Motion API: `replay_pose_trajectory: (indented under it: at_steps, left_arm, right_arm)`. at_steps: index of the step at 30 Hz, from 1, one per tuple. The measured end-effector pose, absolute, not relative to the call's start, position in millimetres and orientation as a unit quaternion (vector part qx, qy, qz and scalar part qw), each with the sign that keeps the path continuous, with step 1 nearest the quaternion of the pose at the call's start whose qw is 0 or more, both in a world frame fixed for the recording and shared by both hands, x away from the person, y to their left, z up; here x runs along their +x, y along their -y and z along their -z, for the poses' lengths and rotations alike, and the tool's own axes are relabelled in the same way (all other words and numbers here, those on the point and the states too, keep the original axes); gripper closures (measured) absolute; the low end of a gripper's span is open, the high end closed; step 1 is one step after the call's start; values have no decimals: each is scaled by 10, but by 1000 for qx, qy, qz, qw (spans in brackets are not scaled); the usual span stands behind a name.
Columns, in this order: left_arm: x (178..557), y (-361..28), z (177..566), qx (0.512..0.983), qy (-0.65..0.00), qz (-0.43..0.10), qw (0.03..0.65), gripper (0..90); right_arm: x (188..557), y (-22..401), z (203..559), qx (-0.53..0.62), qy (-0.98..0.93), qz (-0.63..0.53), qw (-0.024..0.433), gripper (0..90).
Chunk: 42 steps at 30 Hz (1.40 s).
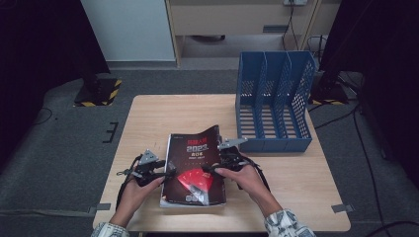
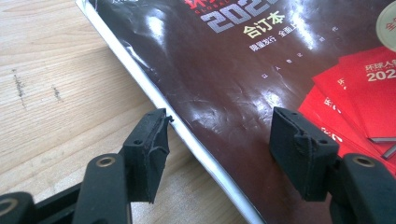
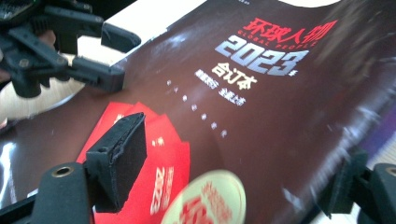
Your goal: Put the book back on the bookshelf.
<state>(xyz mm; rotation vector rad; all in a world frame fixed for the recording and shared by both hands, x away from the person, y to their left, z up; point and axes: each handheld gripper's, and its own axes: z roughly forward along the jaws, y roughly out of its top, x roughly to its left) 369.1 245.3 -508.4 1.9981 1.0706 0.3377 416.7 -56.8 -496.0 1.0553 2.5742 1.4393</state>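
A thick, dark-covered magazine (image 1: 193, 165) lies flat on the near middle of a pale wooden table (image 1: 296, 187), between a person's two hand-held grippers. Its long axis runs near to far, with the title at the far end and red artwork toward the near end; the bound spine lies along the left side, and the far right corner of the cover curls upward. A blue slotted file rack (image 1: 274, 101) stands at the far right of the table, just beside that lifted corner. The left gripper (image 1: 165, 170) sits at the magazine's left edge, its jaws apart and straddling the white page edge (image 2: 187, 135) without pressing on it. The right gripper (image 1: 213, 168) is at the right edge, its jaws apart with the cover's edge between them; whether the pads are pressing on the cover cannot be told, as that edge is blurred. The glossy cover looks slippery and creased, and the volume appears floppy yet fairly heavy, so it would probably sag if lifted by one corner. Holding it at the spine and the opposite edge together seems the safest choice.
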Motion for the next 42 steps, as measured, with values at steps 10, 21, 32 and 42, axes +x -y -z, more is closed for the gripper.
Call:
replay_pose_trajectory:
  at_steps: [10, 21, 32, 42]
  left_arm:
    - [3700, -2479, 5102, 791, -426, -128, 420, 369]
    - [3714, -2463, 5101, 792, -423, -125, 422, 322]
    - [3691, -2483, 5059, 782, -418, -133, 443, 171]
    - [3701, -2515, 5041, 775, -416, -132, 456, 95]
  right_arm:
    - [4224, 373, 5027, 356, -826, -437, 9, 335]
    - [4194, 462, 5026, 371, -806, -459, 36, 726]
    - [4136, 493, 4868, 344, -802, -484, 61, 818]
    - [4106, 496, 4738, 322, -799, -498, 97, 844]
